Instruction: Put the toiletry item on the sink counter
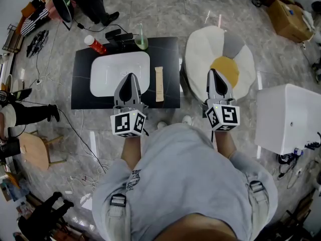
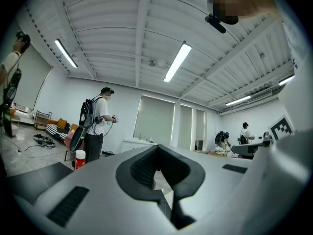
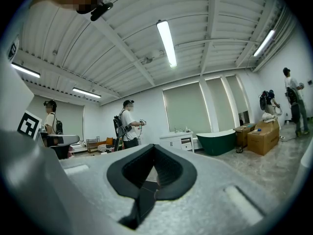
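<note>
- Head view: the left gripper is above the near side of the black sink counter. Its jaws are shut tight and hold nothing.
- The right gripper is off the counter's right side, over a round cushion. Its jaws are shut and empty too.
- The long tan toiletry item lies flat on the counter, just right of the white basin.
- A red bottle and a green cup stand at the counter's far edge.

Basin partly covered, print unreadable
The left gripper hides the basin's near edge; print on the beige toiletry item and red can is too small to read.
</note>
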Tool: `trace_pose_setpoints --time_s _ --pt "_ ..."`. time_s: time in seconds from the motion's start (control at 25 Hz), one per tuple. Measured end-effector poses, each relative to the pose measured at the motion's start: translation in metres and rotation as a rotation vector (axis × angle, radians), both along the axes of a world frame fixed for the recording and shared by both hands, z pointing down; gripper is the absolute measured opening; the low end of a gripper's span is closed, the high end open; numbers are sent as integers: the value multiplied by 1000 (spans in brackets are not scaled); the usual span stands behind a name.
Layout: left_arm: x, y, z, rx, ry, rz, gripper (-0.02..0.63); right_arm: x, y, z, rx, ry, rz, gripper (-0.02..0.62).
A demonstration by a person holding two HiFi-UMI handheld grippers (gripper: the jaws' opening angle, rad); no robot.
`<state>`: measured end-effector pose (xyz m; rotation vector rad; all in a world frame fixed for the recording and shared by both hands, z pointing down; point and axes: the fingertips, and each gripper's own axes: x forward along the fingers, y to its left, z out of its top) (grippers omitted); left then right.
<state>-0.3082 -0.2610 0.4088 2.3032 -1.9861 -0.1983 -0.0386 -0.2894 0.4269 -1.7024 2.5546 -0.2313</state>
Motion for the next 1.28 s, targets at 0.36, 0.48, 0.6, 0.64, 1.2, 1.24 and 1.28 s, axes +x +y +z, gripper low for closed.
trace_pose_setpoints --time_s 0.36,0.48,0.6,0.64,1.2,1.24,1.28 --pt "-2 0 -2 4 6 -9 5 2 1 -1 9 35 22 5" --pt "-2 1 -3 6 7 -8 5 4 1 -2 5 36 27 5" --pt "-2 0 -4 8 7 -8 5 3 1 -1 3 35 29 5" --pt "-2 0 -4 8 6 -8 5 3 1 -1 2 34 28 5" --pt "-6 -1 -4 11 7 -10 5 -3 -1 3 -7 34 19 5" --pt "-6 -2 -3 11 8 -9 5 -3 -2 3 -8 34 20 5" --pt "-7 -2 -3 11 8 -9 5 -3 -2 3 -8 34 20 5"
